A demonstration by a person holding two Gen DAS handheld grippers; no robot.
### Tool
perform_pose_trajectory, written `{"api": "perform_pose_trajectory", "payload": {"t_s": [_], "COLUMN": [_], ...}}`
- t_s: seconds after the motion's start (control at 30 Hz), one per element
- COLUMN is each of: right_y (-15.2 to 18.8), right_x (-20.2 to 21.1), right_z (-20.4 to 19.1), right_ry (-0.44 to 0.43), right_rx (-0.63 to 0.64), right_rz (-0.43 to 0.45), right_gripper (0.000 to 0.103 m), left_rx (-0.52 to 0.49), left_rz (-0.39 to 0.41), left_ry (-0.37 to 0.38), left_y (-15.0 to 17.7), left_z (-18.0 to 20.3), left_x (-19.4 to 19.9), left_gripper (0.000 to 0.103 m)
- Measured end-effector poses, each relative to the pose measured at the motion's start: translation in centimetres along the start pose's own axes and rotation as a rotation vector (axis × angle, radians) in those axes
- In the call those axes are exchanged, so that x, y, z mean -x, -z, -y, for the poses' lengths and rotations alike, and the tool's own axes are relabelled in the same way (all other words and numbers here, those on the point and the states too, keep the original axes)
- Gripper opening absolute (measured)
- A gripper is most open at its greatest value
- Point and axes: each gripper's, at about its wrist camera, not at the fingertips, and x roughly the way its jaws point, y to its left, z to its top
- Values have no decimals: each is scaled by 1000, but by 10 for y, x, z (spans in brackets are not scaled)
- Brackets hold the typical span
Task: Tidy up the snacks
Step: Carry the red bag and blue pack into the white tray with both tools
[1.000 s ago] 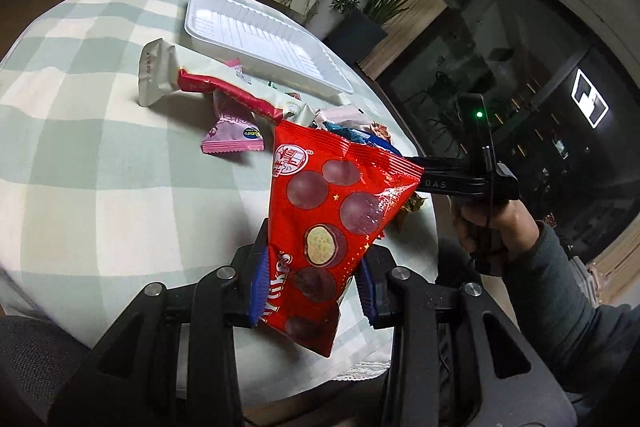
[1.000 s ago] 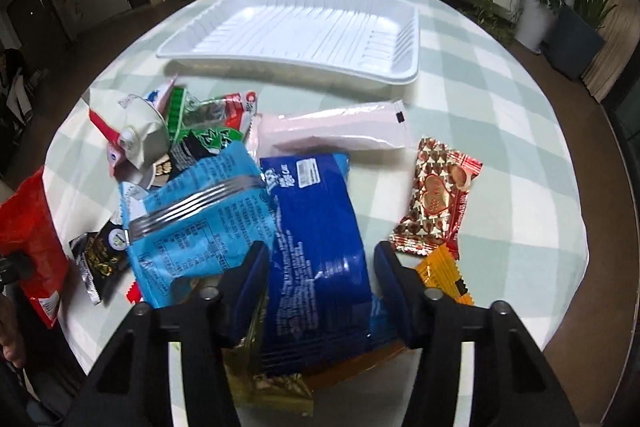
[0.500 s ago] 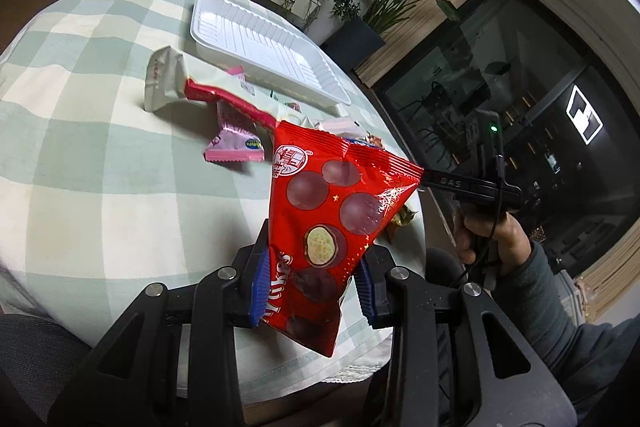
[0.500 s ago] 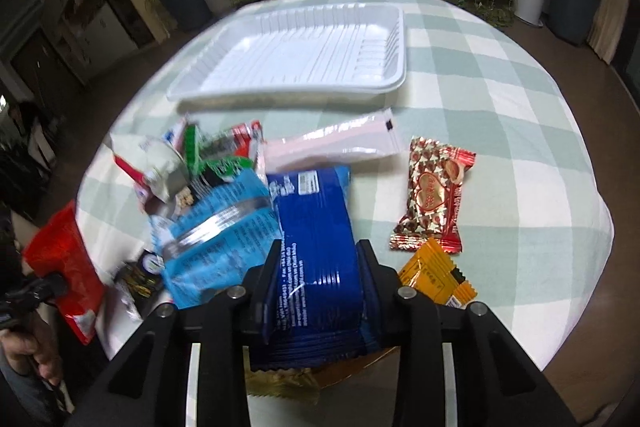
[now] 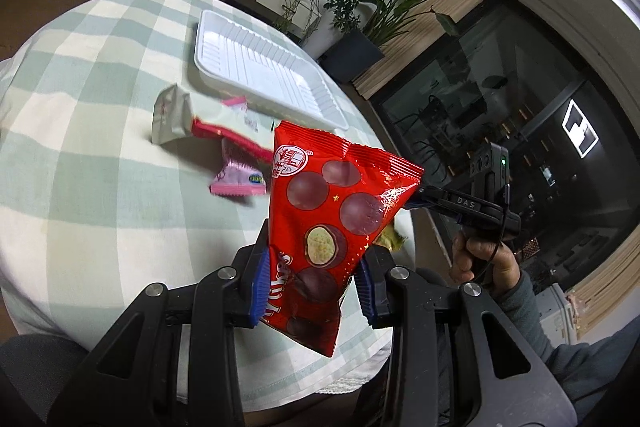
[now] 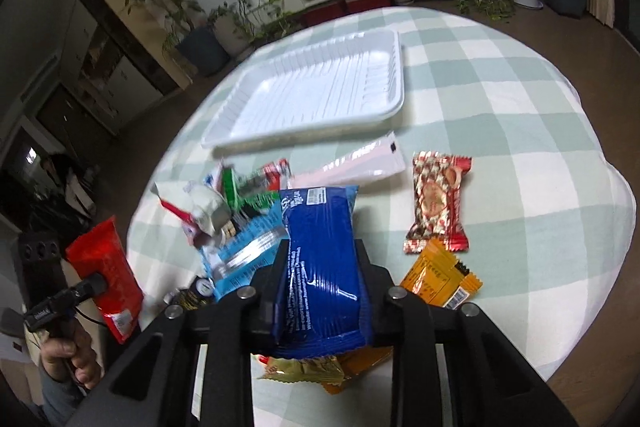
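Snacks lifted above the checked worktop: left claw pinches a red chocolate-ball bag, right claw clamps a blue packet. Slick film could slip before reaching the white tray.

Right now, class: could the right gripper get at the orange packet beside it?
Probably not yet: the right gripper is shut on the blue packet, so its jaws are full, though the orange packet lies uncovered close by.
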Motion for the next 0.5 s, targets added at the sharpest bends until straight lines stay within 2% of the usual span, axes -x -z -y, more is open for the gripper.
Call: {"api": "perform_pose_trajectory", "payload": {"t_s": [0.17, 0.23, 0.37, 0.5], "right_y": [-12, -20, -47, -86], "right_x": [21, 28, 36, 29], "right_z": [8, 17, 39, 40], "right_ry": [-27, -9, 31, 43], "right_rx": [-30, -51, -115, -113], "right_rz": [78, 116, 192, 248], "right_gripper": [29, 29, 29, 29], "left_rx": [-3, -13, -51, -92], "left_rz": [20, 30, 41, 13], "left_ry": [13, 9, -24, -83], "left_y": [-26, -43, -92, -144], "left_z": [0, 1, 4, 9], "left_x": [7, 11, 11, -5], "left_gripper": [33, 33, 33, 33]}}
